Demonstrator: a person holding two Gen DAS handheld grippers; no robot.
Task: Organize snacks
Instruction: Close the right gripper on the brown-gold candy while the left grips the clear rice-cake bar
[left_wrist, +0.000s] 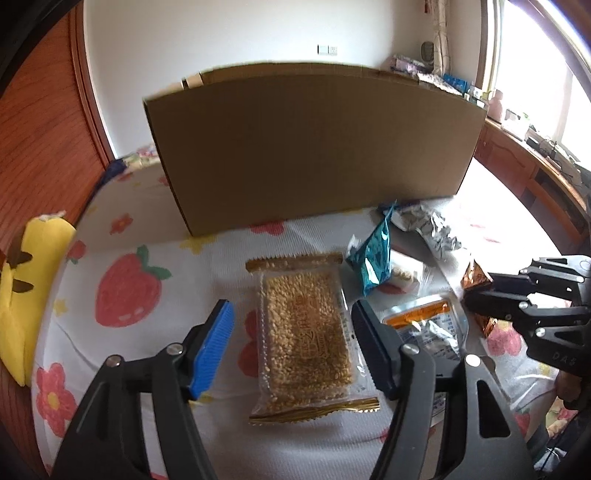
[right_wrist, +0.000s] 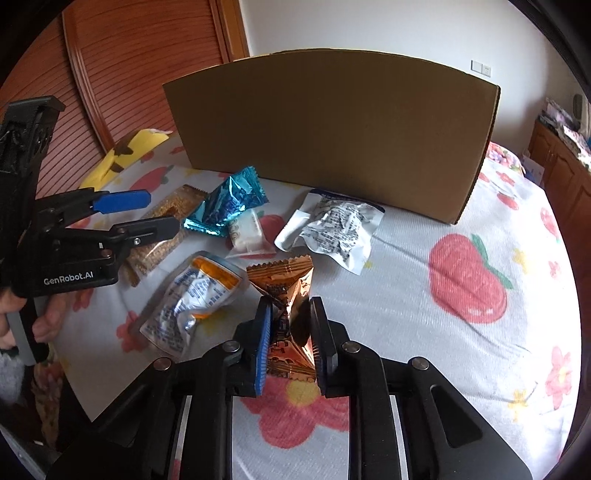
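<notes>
The right gripper (right_wrist: 289, 343) is clamped on a copper-orange snack packet (right_wrist: 286, 291), whose foil is pinched in at the waist between the 2 pads; the packet rests on the flower-printed bedsheet (right_wrist: 461, 332). The left gripper (left_wrist: 291, 347) is held with its jaws apart, straddling a clear packet of golden rice crackers (left_wrist: 306, 332) that lies flat on the sheet, untouched by the pads. In the right wrist view, an orange-and-white pouch (right_wrist: 192, 299) is seen at 10 o'clock of the clamped packet, a teal foil packet (right_wrist: 225, 206) and a small white packet (right_wrist: 247, 230) at 11 o'clock, and a crumpled white printed pouch (right_wrist: 332, 229) at 1 o'clock. A cardboard box (right_wrist: 332, 133) stands at 12 o'clock behind all 6 snacks. A yellow plush toy (left_wrist: 26, 295) lies at the bed's left edge.
</notes>
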